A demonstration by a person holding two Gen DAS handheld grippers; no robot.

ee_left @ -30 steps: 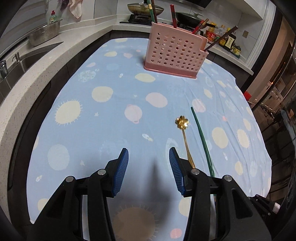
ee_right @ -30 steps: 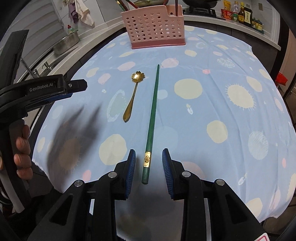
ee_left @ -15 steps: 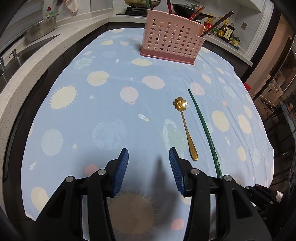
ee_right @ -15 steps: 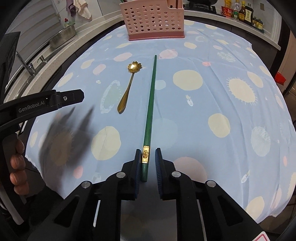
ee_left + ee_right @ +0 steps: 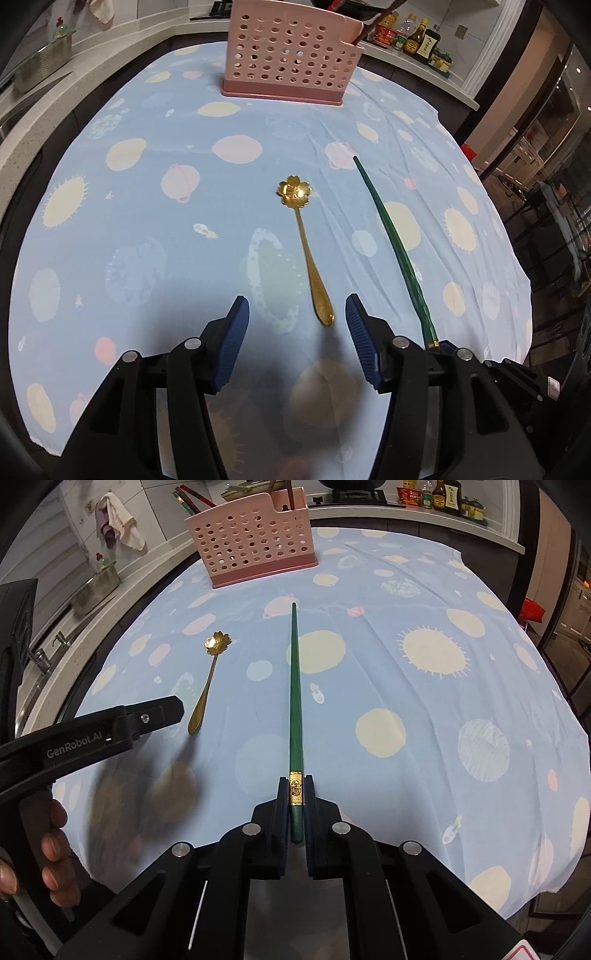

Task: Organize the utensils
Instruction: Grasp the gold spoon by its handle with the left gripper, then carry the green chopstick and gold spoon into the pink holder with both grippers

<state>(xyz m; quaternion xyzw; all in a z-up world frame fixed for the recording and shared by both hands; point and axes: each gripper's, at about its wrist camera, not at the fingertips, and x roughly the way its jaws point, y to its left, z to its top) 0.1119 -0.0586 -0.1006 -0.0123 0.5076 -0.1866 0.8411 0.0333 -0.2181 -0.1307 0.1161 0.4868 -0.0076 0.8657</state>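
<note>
We held our right gripper [image 5: 296, 794] closed on the green chopstick [image 5: 294, 686], with the two pads pressed against the thick end, at its gold band. The rest of the chopstick pointed away from us over the table [image 5: 424, 709], toward the far edge; whether its thin tip touched the cloth, we could not tell. The table was covered with a light blue cloth [image 5: 406, 775] printed with suns and planets.

Our left gripper [image 5: 297, 317] was open, its blue pads [image 5: 236, 332] wide apart, low over the cloth near the near edge of the table. The handle end of the gold spoon [image 5: 308, 254] lay on the cloth between the two pads, closer to the right one, and touched neither. The spoon had a flower-shaped bowl that pointed toward the far edge. It lay to the left of the chopstick, near but apart from it, and almost parallel to it.

The pink utensil holder [image 5: 291, 62], with round holes in its wall, stood upright close to the far edge of the table, well apart from the spoon. Some chopsticks [image 5: 192, 502] stood inside it, leaning to the sides; which compartment they were in, we could not tell.

Behind the table, on the kitchen counter, stood sauce bottles [image 5: 417, 37], and a metal basin [image 5: 96, 590] was beside the sink on the left.
</note>
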